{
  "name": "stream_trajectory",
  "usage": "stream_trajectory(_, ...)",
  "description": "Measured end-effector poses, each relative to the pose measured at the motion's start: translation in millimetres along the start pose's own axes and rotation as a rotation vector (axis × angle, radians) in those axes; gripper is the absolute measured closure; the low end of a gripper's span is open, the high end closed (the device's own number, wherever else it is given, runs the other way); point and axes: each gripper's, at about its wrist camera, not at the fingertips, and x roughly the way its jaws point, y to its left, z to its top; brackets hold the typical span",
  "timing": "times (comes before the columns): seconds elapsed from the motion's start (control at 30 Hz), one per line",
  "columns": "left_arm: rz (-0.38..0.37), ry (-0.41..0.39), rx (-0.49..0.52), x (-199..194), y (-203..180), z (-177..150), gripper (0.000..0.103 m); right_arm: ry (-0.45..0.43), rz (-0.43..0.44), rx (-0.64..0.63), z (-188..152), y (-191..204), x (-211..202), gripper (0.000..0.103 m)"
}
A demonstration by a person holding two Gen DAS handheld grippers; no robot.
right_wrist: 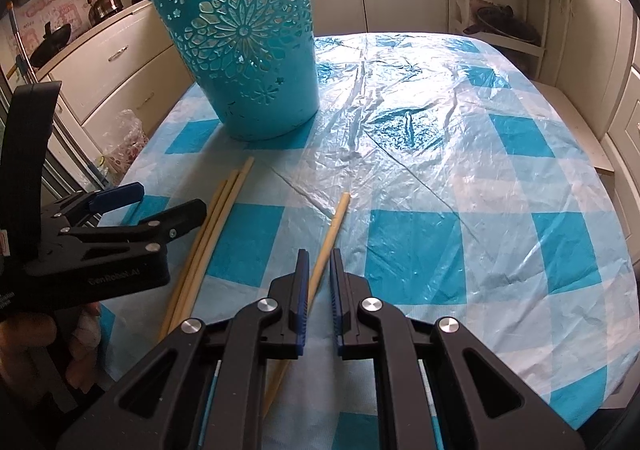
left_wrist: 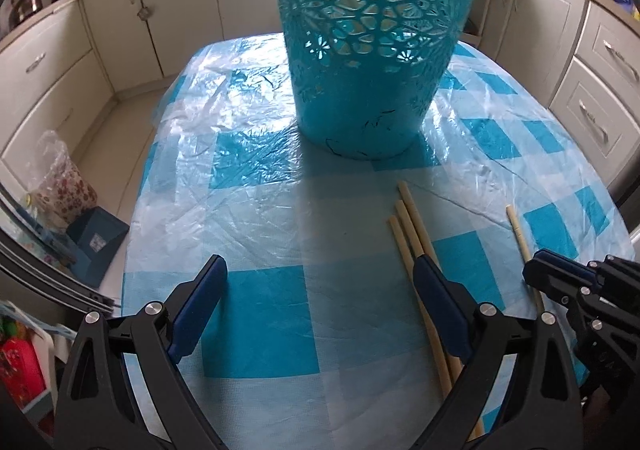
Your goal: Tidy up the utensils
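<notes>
Right wrist — lone chopstick (right_wrist: 335, 223) between right claw (right_wrist: 319, 280) pads.

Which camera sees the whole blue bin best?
The right wrist view. There the blue bin shows from rim to base, flower cutouts and all, standing on the checked tablecloth. In the left wrist view it looms close, and its rim is cut off at the top.

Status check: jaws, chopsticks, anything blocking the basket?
Right gripper shut on single chopstick. Left gripper open, empty, beside three loose chopsticks. Teal basket upright, path clear.
</notes>
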Motion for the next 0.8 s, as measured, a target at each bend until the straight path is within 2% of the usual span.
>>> stream_trajectory(0.17, 0.022, 0.000, 0.015, -1.2, 0.1, 1.6, 0.013, 0.004, 0.015, 0.014, 0.6, -3.0, -0.2, 0.092)
stream_trajectory(0.8, 0.077, 0.041, -0.038, -4.0, -2.0, 1.3, 0.013, 0.007, 0.035, 0.040, 1.9, -7.7, -0.9, 0.090)
